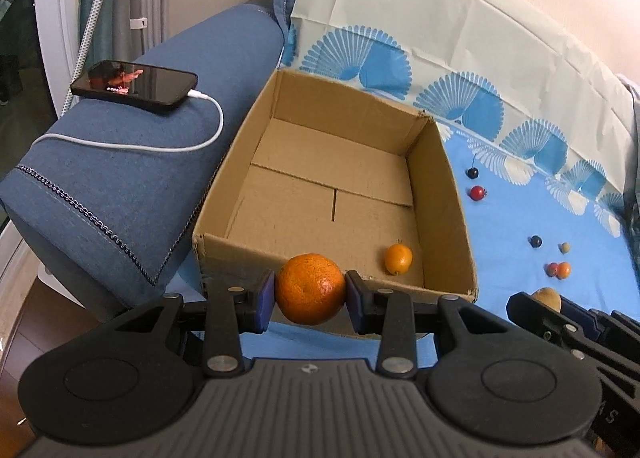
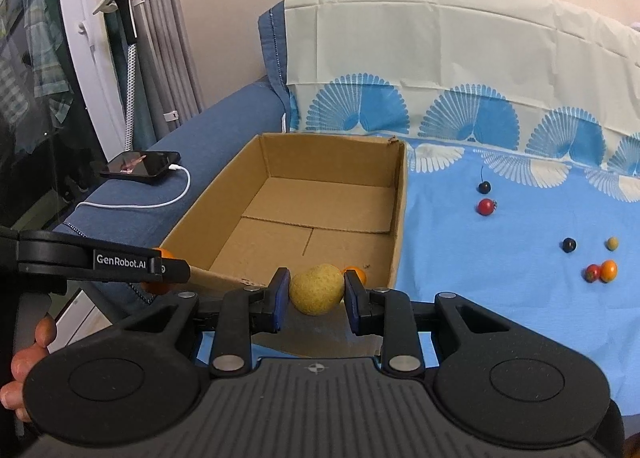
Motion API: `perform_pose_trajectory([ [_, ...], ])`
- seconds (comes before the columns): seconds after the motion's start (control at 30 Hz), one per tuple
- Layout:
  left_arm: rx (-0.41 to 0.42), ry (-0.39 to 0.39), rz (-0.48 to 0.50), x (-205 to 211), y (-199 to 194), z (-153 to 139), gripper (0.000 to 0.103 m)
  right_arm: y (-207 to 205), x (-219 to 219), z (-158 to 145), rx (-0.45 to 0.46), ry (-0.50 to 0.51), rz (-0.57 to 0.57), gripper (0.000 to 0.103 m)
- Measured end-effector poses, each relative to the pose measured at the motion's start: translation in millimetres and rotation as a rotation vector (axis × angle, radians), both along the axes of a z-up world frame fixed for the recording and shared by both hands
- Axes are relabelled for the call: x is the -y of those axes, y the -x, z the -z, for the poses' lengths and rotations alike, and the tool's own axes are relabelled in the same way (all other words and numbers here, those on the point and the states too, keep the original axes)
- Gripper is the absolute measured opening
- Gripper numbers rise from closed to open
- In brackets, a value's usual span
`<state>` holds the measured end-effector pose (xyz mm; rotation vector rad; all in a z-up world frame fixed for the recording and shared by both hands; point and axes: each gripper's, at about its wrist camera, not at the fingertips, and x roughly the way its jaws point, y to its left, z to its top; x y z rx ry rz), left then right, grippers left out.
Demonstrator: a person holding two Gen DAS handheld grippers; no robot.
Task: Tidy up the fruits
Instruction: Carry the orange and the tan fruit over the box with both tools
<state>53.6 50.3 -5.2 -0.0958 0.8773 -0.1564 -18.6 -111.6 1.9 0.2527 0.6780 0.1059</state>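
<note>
The left gripper (image 1: 310,290) pinches a mandarin (image 1: 310,290) low centre; the right gripper (image 2: 316,290) pinches a yellow fruit (image 2: 315,289). Both sit at the cardboard box (image 1: 444,185) near rim: carry past it, lower, then release gently.

Large orange (image 1: 310,290), round, dimpled skin, was held off the surface at the near wall of the cardboard box (image 1: 448,193). Pale yellow fruit (image 2: 316,289), rough-skinned and lumpy, likewise sat raised at the box's near edge. Box was open-topped, bottom flaps visible. One small oval orange fruit (image 1: 398,259) lay inside, near right corner. On the blue cloth to the right: dark cherry (image 2: 484,187) with stem, red tomato (image 2: 486,206) just beside it.
</note>
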Motion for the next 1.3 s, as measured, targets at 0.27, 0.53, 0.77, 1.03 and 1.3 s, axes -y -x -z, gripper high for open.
perform_pose_trajectory([
  [0.27,0.01,0.002,-0.002,0,-2,-4,0.041,-1,0,-1,0.0,0.001,0.001,0.03],
  [0.53,0.012,0.003,0.001,2,-5,-5,0.041,-4,1,-1,0.0,-0.006,0.006,0.03],
  [0.77,0.021,0.007,-0.001,5,-13,-8,0.041,-12,7,1,0.0,-0.01,0.023,0.03],
  [1.03,0.043,0.007,-0.005,13,-40,-12,0.041,-36,11,4,0.007,0.004,0.037,0.03],
  [1.3,0.037,-0.002,-0.008,23,-79,-4,0.041,-67,11,23,-0.023,0.011,0.034,0.03],
])
